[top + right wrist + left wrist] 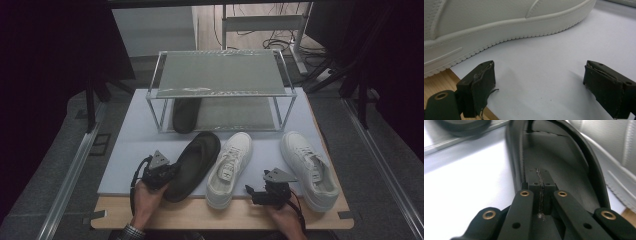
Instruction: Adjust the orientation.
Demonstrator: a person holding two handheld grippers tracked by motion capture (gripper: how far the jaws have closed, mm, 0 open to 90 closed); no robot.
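Note:
A black slipper (pixel 192 165) lies on the pale mat (pixel 135 145), heel toward me. My left gripper (pixel 171 171) is at its heel. In the left gripper view the left gripper (pixel 540 183) has its jaws pressed together over the slipper's insole (pixel 564 162), and I see nothing between the pads. Two white sneakers lie to the right, one (pixel 230 167) beside the slipper and one (pixel 307 167) farther right. My right gripper (pixel 252 192) stands open between them, low over the mat. In the right gripper view the right gripper (pixel 539 72) is empty, with a sneaker's sole (pixel 499 27) just beyond.
A two-tier metal rack (pixel 220 90) stands at the back of the mat, with a second black slipper (pixel 184 115) on its lower tier. The wooden table edge (pixel 200 215) runs along the front. Dark floor, rails and cables surround the table.

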